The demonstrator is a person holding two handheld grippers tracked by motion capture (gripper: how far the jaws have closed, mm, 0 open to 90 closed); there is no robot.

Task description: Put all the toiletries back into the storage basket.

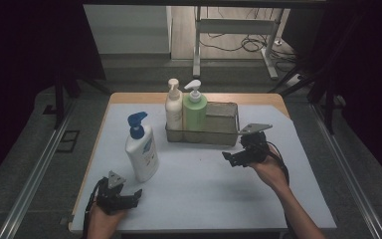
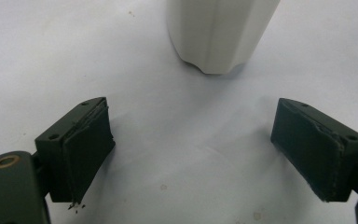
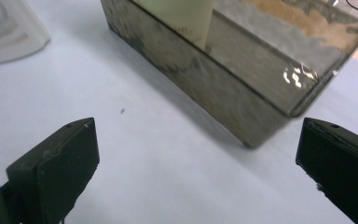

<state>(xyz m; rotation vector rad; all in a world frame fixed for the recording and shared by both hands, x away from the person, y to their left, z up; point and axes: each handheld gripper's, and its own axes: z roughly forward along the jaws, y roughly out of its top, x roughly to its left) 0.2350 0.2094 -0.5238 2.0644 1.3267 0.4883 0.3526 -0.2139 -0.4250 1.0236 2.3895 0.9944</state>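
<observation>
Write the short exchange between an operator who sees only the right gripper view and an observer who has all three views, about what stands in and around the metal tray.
Operator: Past my open right gripper I see a metal tray with a pale green bottle in it. Is anything else inside?
Observer: Yes. In the high view, a cream pump bottle stands right beside the green one, at the tray's left end.
Operator: Where is the other gripper?
Observer: The left gripper is near the table's front edge. Its jaws are open toward the base of a white bottle with a blue pump, which stands outside the tray, and they are not touching it.
</observation>
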